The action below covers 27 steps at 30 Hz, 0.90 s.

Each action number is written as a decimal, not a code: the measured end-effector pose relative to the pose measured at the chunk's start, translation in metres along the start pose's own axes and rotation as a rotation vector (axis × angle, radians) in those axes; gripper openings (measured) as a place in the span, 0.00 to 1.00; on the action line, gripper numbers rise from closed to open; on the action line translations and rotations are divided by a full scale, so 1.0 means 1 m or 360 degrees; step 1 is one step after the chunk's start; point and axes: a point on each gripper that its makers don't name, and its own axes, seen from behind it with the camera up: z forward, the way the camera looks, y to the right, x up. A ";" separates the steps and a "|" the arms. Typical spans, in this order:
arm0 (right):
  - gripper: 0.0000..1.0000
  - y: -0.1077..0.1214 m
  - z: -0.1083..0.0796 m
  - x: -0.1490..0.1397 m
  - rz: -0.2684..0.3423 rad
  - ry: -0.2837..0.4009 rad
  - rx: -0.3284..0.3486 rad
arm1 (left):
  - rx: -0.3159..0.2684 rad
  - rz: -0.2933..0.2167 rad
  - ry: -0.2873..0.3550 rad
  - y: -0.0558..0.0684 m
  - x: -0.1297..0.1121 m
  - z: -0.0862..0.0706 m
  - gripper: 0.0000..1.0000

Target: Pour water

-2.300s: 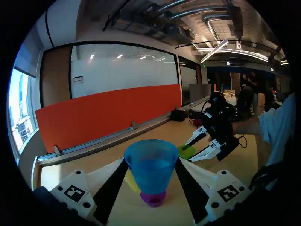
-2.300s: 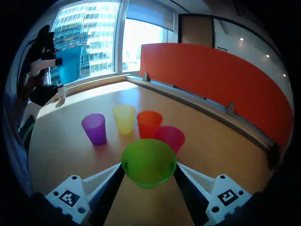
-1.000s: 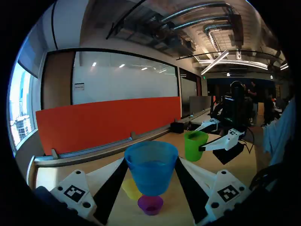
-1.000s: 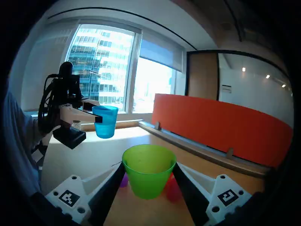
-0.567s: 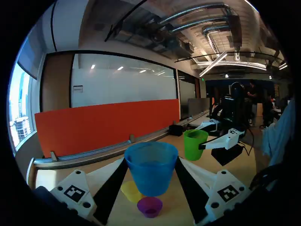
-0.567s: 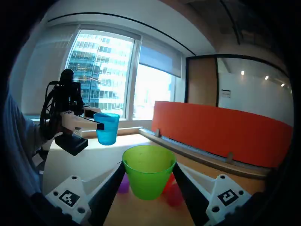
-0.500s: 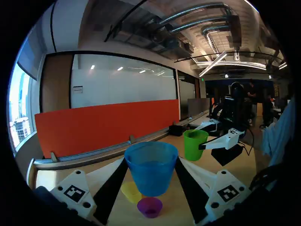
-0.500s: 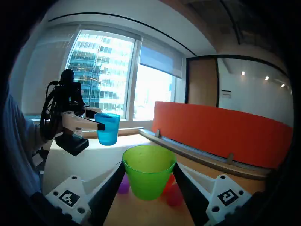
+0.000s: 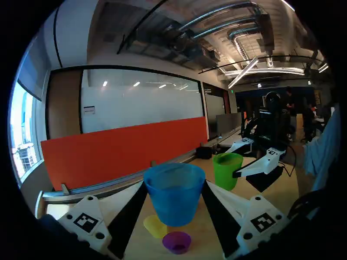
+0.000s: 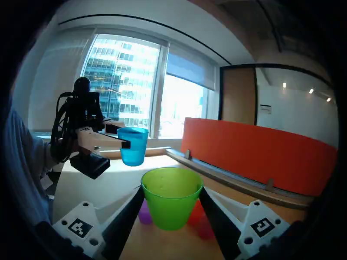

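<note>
My left gripper [image 9: 174, 197] is shut on a blue cup [image 9: 175, 193] with water inside, held upright above the table. In the right gripper view that blue cup [image 10: 134, 146] hangs at the upper left in the left gripper [image 10: 126, 145]. A green cup [image 10: 171, 197] is held upright in my right gripper [image 10: 172, 203], which is shut on it; I see no water inside it. From the left gripper view the green cup [image 9: 227, 170] and right gripper [image 9: 236, 167] are to the right, a little farther off and slightly below the blue cup's rim.
On the wooden table [image 9: 204, 236] below stand a yellow cup [image 9: 155, 225] and a purple cup [image 9: 177, 242]. Purple [image 10: 144, 213], orange [image 10: 196, 213] and pink [image 10: 204, 227] cups peek from behind the green one. An orange partition [image 10: 269, 151] runs along the far table edge.
Both cups rose off the table over the last seconds. In the last half second the two grippers drew slightly closer, and the blue cup moved right in the right gripper view.
</note>
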 end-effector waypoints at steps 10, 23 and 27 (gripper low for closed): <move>0.91 -0.019 0.006 0.006 -0.0008 0.0017 0.0056 | 0.0020 0.0180 0.0034 0.004 0.017 -0.003 0.85; 0.91 -0.037 0.014 0.004 0.0006 0.0025 0.0119 | 0.0070 0.0425 0.0070 0.007 0.038 -0.002 0.85; 0.91 -0.042 0.015 0.003 0.0011 0.0028 0.0135 | 0.0074 0.0498 0.0074 0.009 0.043 -0.001 0.85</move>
